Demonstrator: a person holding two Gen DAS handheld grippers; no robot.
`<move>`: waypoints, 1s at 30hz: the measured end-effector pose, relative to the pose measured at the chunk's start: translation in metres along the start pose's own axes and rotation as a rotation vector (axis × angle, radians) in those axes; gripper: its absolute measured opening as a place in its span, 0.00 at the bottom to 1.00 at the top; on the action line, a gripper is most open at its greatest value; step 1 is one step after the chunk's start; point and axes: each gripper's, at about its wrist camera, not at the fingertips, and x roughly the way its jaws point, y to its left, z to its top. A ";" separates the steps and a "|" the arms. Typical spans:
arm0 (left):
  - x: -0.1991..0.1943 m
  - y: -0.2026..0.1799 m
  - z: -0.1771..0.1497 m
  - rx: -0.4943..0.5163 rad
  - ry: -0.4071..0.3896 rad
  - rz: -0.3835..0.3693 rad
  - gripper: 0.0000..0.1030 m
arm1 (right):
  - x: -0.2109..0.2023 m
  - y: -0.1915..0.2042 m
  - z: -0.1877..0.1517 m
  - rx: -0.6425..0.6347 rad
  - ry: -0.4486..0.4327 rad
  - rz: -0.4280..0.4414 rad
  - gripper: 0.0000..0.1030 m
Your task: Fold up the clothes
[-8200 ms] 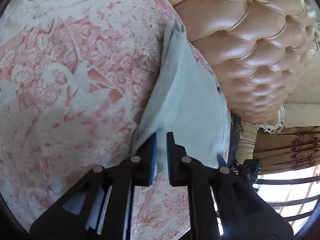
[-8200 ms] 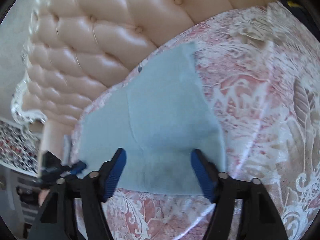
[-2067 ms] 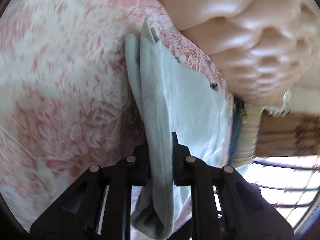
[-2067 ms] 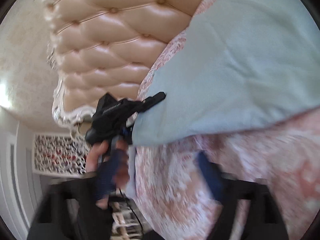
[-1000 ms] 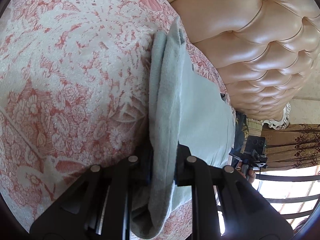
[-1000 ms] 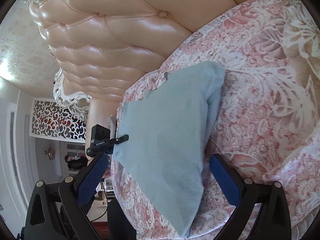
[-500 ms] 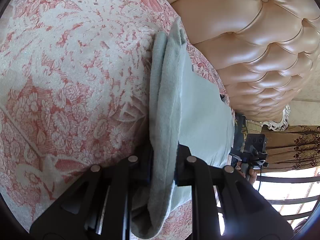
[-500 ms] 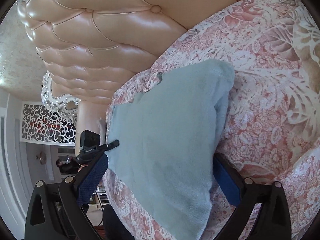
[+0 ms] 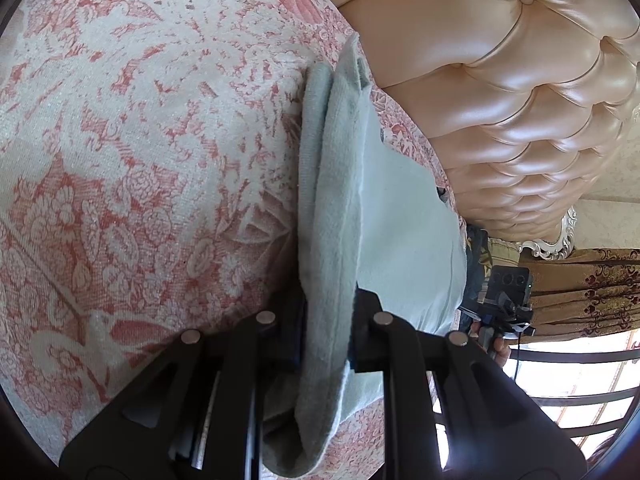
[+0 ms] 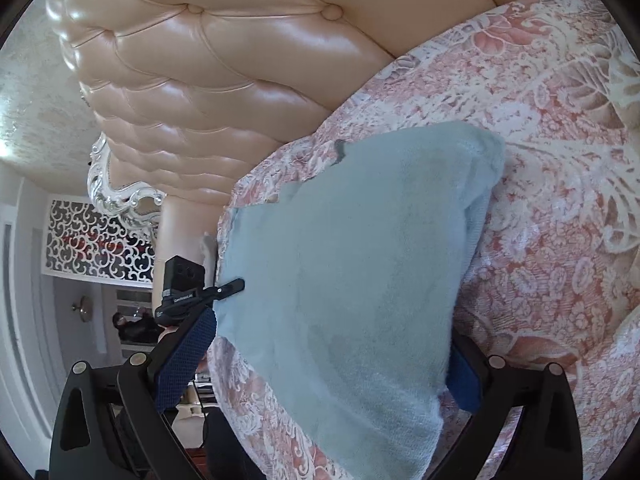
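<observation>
The pale blue cloth (image 9: pixel 400 216) lies on the bed (image 9: pixel 140 160), stretching away from the left gripper (image 9: pixel 326 332), which pinches its folded near edge, while the right gripper (image 10: pixel 332 356) gapes wide around the opposite corner, clamping nothing.

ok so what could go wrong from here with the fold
1. The left gripper pinches a bunched edge of the light blue cloth; a pull may drag a layer loose and undo the fold.
2. The right gripper stands open astride the near corner, which lies over one blue pad; closing here might grab one layer only.
3. The cloth lies near the edge of the floral bedspread, so a tug could slide it off.
</observation>
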 end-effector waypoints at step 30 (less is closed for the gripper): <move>-0.014 -0.057 -0.003 0.177 0.025 0.145 0.15 | -0.004 -0.002 -0.021 0.113 -0.160 -0.206 0.15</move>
